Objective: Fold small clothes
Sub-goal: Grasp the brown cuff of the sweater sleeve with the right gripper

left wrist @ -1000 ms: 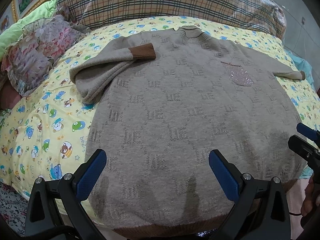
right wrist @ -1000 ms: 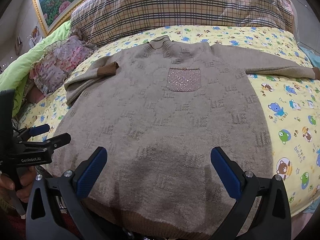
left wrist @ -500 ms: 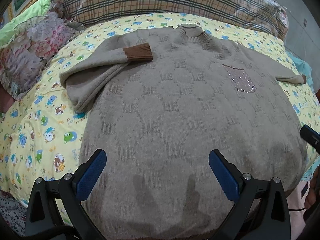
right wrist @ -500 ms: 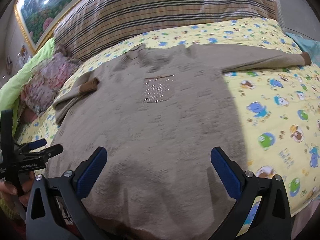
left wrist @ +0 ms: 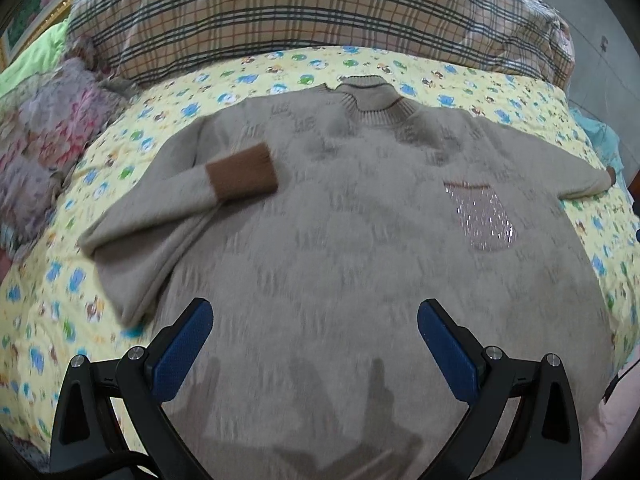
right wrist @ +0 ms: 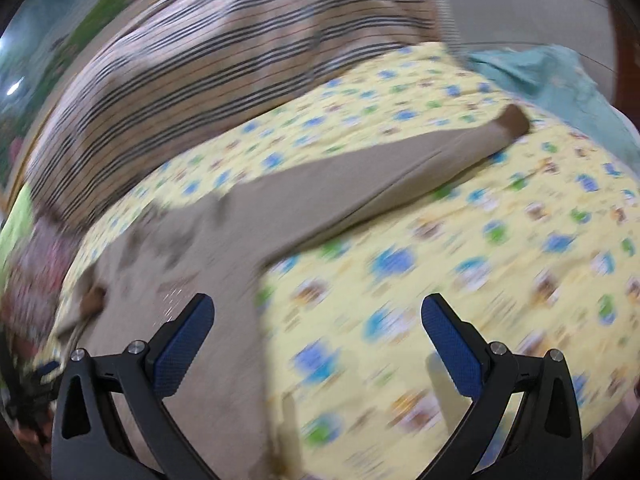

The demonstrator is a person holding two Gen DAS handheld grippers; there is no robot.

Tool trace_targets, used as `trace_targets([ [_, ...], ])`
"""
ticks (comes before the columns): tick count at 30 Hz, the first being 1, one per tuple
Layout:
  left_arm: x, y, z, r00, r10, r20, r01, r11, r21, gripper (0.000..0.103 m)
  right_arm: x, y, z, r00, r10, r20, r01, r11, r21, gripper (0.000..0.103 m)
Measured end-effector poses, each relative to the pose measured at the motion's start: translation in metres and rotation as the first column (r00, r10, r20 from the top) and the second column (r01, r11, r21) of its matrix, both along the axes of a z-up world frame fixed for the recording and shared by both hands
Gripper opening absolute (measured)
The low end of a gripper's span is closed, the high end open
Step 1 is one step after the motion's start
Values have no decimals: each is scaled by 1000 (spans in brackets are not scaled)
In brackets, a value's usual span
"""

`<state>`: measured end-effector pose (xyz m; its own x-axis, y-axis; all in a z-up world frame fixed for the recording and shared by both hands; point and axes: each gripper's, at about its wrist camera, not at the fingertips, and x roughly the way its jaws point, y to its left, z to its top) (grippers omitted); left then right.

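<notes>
So over the last second the right tongs (right wrist: 316,332) have swung off the body of the sweater (left wrist: 360,248) and now face the outstretched sleeve (right wrist: 360,184) on the right, looks like that sleeve's next to get folded in, since the left sleeve (left wrist: 168,208) already lies across the chest. The left tongs (left wrist: 314,336) have crept farther in over the hem. Both are wide open, holding nothing. The sweater's flat on the bed (left wrist: 480,88), long axis near-to-far, collar (left wrist: 372,100) pointing at the far plaid pillow (left wrist: 300,12).

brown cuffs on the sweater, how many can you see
2. One cuff lies folded over the sweater's chest; the other cuff ends the sleeve stretched out across the yellow sheet.
</notes>
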<state>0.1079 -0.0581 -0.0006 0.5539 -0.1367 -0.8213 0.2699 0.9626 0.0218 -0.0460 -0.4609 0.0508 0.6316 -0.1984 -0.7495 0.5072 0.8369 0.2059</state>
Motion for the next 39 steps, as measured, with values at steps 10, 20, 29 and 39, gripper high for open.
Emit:
trace_targets([
  [10,62,-23,0,1000,-9,6,9,1000,4,102,42,-147,11,954,-296,-48,294,955,-37,103],
  [20,107,-36,-27,998,-3,-64,2,1000,-13,102,78,-241,-36,881,-439,-177,449,893,21,75],
  [29,123,-24,-45,996,8,-92,-10,1000,-24,102,65,-238,-20,920,-391,14,389,918,76,13],
  [39,116,23,-34,994,55,-94,-63,995,-83,102,125,-57,22,962,83,262,-142,965,218,10],
])
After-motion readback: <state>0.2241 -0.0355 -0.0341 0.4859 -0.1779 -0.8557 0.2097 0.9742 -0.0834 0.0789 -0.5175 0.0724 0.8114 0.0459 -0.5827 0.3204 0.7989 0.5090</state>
